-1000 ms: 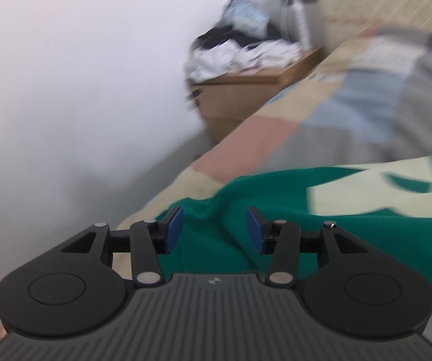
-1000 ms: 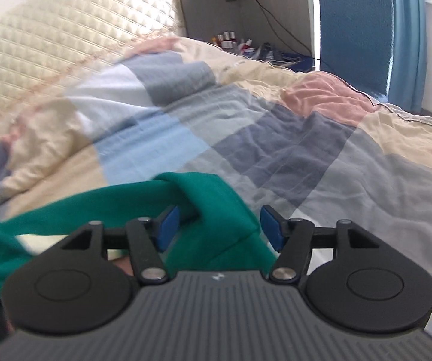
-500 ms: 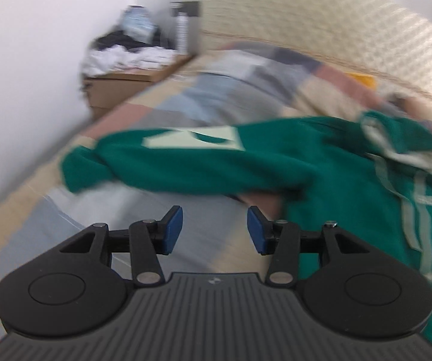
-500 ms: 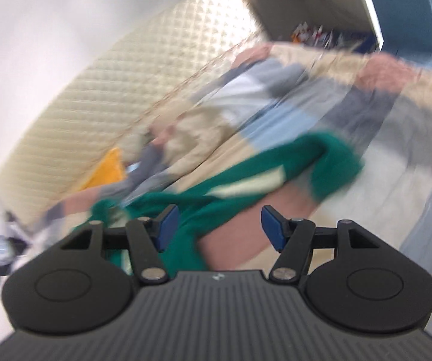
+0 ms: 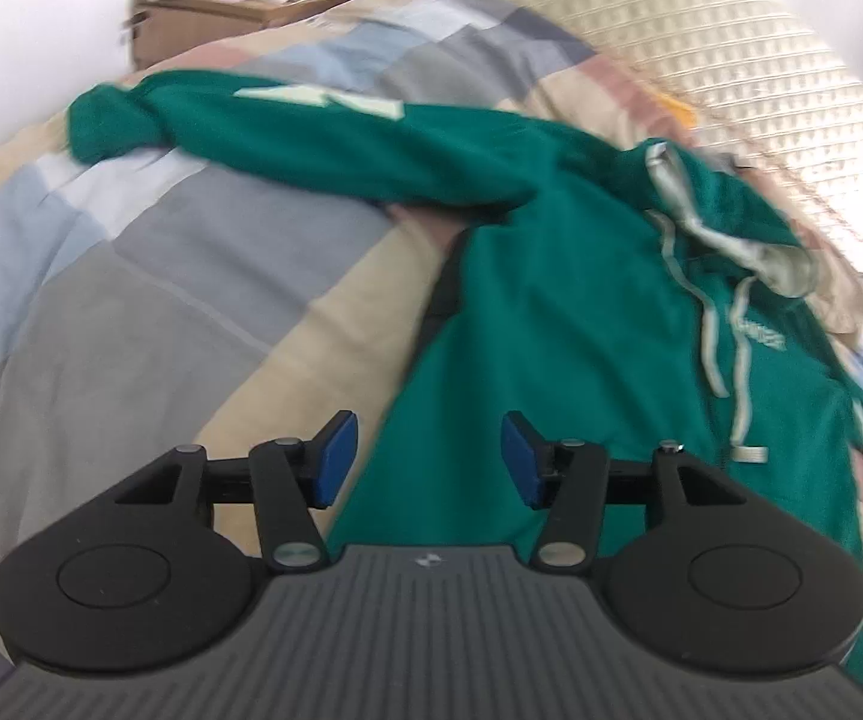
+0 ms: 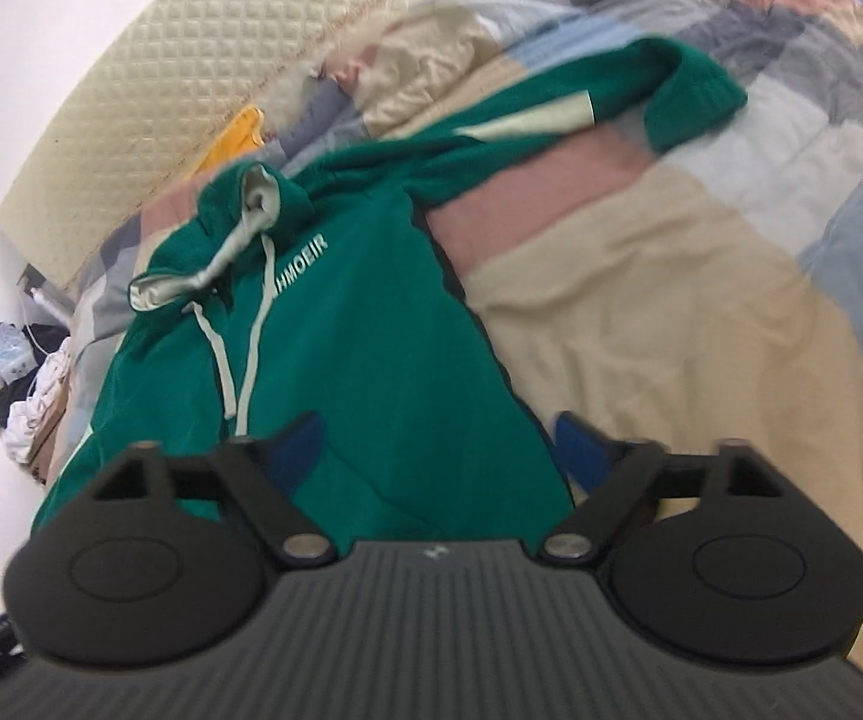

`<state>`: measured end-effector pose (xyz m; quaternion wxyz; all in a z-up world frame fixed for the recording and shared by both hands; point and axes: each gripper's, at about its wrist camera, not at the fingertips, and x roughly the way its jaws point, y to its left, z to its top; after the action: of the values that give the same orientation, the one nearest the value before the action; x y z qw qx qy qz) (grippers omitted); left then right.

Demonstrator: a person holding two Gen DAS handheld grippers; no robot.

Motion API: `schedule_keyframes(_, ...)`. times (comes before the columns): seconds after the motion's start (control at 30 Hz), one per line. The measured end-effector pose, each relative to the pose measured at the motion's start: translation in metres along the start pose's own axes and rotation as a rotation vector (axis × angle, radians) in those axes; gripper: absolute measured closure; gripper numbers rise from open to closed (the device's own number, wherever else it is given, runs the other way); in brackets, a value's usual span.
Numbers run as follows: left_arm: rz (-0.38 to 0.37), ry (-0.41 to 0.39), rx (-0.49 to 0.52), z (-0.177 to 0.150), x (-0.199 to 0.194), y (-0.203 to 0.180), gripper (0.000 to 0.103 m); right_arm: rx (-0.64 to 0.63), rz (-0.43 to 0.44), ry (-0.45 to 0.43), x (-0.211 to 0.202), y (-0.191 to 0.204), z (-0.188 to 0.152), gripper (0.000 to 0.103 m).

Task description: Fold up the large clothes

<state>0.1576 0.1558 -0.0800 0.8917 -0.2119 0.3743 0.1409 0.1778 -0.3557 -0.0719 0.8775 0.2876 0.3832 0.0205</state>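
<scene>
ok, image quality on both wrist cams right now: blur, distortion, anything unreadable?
Left wrist: motion-smeared, green hoodie chest print unreadable, fisheye curves the headboard. Right wrist: softer blur, chest lettering mostly legible, left finger pad in shadow, quilt evenly daylit without glare.

the left gripper point(image 5: 428, 459) tilts downward, its blue pads point(image 5: 335, 459) apart and opening, with nothing pinched between them. the right gripper point(image 6: 440, 450) also angles down, its jaws spread wider and opening too, the blue pads point(image 6: 575, 450) gripping nothing. both black gripper bodies fill the lower part of their own views, and no hand or sleeve shows in either.
</scene>
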Motion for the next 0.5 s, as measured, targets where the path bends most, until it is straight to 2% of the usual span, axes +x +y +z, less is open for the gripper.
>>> schedule_keyframes(0.13,0.013,0.042,-0.004,0.012,0.024,0.021,0.033,0.011,0.007,0.115,0.025,-0.012,-0.003,0.016)
schedule_keyframes(0.3,-0.015,0.076,-0.09,0.017,0.045,0.042,0.033,0.132,0.001,0.173,0.047,-0.035,-0.006,0.016)
schedule_keyframes(0.4,-0.033,0.096,-0.077,0.015,0.054,0.04,0.033,0.151,-0.017,0.189,0.055,-0.042,-0.006,0.015)
schedule_keyframes(0.47,-0.026,0.105,-0.056,0.011,0.058,0.035,0.033,0.162,0.008,0.221,0.061,-0.043,-0.007,0.013)
schedule_keyframes(0.5,-0.045,0.126,-0.054,0.009,0.062,0.032,0.033,0.166,0.025,0.232,0.063,-0.043,-0.007,0.013)
